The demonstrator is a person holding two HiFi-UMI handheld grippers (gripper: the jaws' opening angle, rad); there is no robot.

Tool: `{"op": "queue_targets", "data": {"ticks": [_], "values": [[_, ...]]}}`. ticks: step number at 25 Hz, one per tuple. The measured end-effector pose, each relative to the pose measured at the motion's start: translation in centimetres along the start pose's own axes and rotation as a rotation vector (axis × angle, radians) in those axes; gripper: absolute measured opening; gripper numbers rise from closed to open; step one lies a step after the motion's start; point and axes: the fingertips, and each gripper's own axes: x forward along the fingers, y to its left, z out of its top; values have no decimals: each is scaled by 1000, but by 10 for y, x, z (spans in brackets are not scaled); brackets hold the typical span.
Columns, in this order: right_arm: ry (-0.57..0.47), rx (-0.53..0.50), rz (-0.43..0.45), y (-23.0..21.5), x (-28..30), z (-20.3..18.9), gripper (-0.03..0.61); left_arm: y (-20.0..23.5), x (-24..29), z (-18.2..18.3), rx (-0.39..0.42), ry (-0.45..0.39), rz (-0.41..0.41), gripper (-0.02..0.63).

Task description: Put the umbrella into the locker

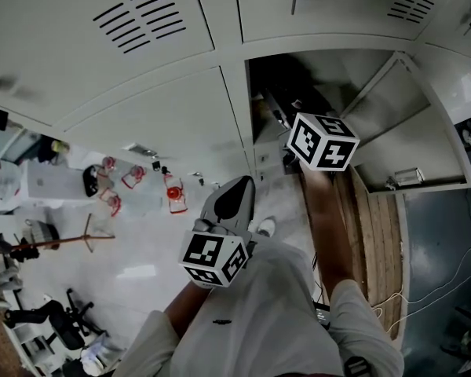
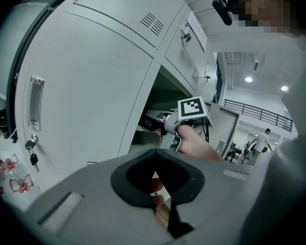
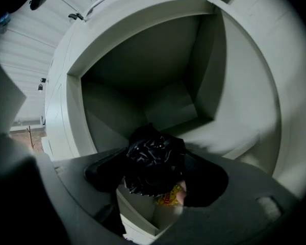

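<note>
The black folded umbrella (image 3: 153, 162) with a yellow tag lies between the jaws of my right gripper (image 3: 155, 173), at the mouth of the open locker (image 3: 158, 86). The pads stand wide on either side of the umbrella and do not visibly squeeze it. In the head view the right gripper's marker cube (image 1: 323, 141) sits at the locker's dark opening (image 1: 290, 85), and its jaws are hidden behind the cube. My left gripper (image 1: 237, 188) hangs lower, in front of the person's body, away from the locker. Its jaws are together with nothing in them (image 2: 154, 151).
The locker door (image 1: 424, 132) swings out to the right. Closed grey locker doors (image 1: 133, 45) fill the wall to the left, with keys (image 2: 31, 152) hanging from one. Wooden boards (image 1: 377, 234) lie on the floor below the opening. Red-tagged items (image 1: 173, 195) sit at the left.
</note>
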Motion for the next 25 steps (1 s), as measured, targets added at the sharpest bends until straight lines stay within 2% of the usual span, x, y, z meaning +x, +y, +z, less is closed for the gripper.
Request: {"op": "queue_targets", "data": {"ticks": [6, 10, 15, 25], "values": [[11, -4, -4, -1, -10, -3, 327, -5, -2, -3, 1, -1, -10, 17], [2, -12, -3, 0, -15, -5, 262, -4, -2, -3, 5, 2, -14, 17], [-17, -10, -6, 2, -14, 0, 242, -1, 0, -2, 4, 8, -14, 18], [-14, -25, -17, 3, 6, 6, 242, 7, 10, 1, -4, 17, -11, 18]]}}
